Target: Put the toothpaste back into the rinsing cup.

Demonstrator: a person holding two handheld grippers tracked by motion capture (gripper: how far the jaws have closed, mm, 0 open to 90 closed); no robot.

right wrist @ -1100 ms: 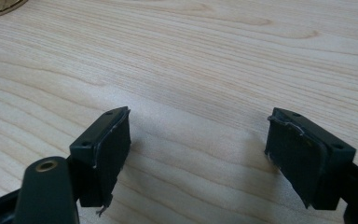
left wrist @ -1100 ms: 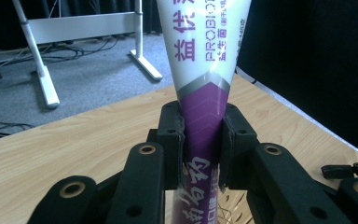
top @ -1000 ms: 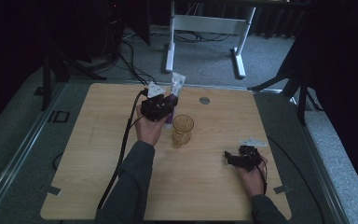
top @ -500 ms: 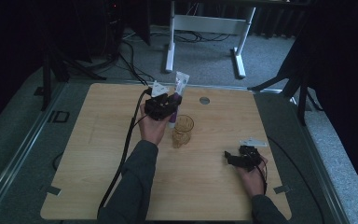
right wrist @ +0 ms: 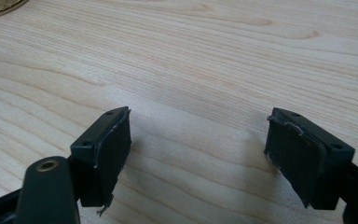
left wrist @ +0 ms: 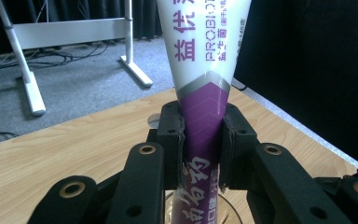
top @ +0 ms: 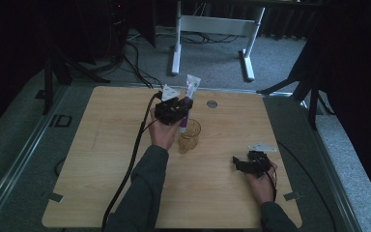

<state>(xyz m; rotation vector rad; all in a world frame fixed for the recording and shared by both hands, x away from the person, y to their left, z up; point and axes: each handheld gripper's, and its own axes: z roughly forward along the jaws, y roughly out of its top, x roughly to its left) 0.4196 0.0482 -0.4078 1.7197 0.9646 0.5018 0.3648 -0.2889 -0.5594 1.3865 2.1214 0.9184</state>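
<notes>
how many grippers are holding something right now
1: the left gripper is shut on the purple and white tube above the glass. The right gripper is open over bare table.

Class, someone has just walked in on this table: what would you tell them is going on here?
A person works at a wooden table with a gripper in each hand. The left gripper is clamped on a purple-and-white tube, holding it upright with its lower end over or inside a clear glass; whether it touches the bottom cannot be told. The right gripper rests low over bare wood near the table's right side, jaws open and holding nothing.
</notes>
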